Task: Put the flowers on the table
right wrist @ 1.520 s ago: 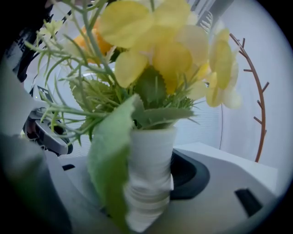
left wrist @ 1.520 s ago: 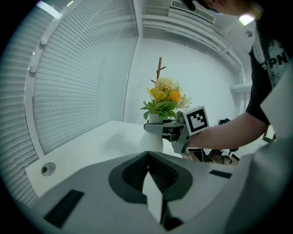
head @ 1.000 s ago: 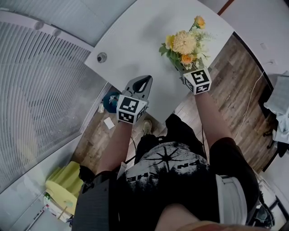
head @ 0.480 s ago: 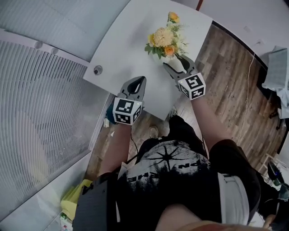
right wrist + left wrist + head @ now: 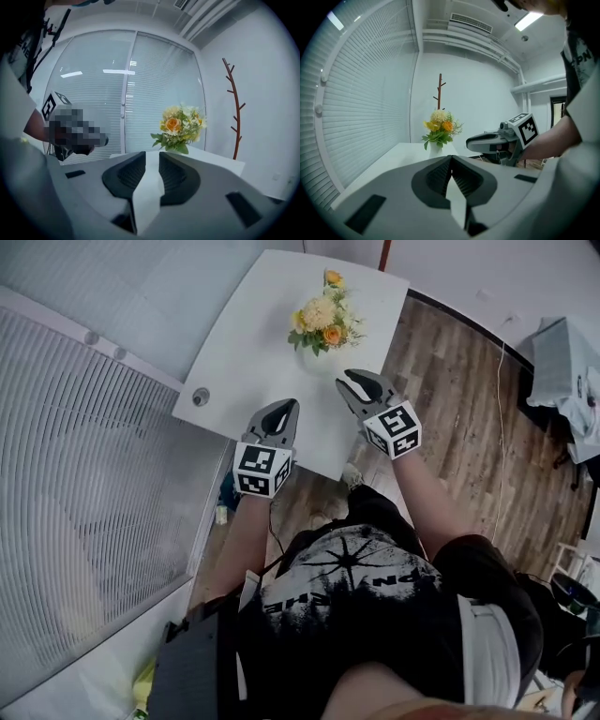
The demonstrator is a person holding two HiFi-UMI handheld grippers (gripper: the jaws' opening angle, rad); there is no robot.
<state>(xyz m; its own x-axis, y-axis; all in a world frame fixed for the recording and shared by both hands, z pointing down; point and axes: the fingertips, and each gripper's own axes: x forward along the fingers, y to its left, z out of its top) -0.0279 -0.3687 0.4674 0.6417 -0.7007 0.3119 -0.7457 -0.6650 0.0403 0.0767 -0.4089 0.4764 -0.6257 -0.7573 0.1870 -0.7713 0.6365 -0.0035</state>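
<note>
Flowers (image 5: 321, 320) in vase (image 5: 436, 149) stand on worktop (image 5: 248, 348), toward far end, apart from both grippers.

Head view only: round fitting (image 5: 201, 397) near worktop's left edge, wood floor (image 5: 450, 399), black shirt (image 5: 347, 596).

Gripper views only: coat stand (image 5: 234, 110) behind worktop. Left gripper view adds air unit (image 5: 471, 22) up high.

Count: one bunch of flowers, one vase, one coat stand, two grippers.

Left gripper (image 5: 287, 407): jaws clenched together, empty.

Right gripper (image 5: 351, 381): jaws slightly parted, just been closing, nothing between them.
</note>
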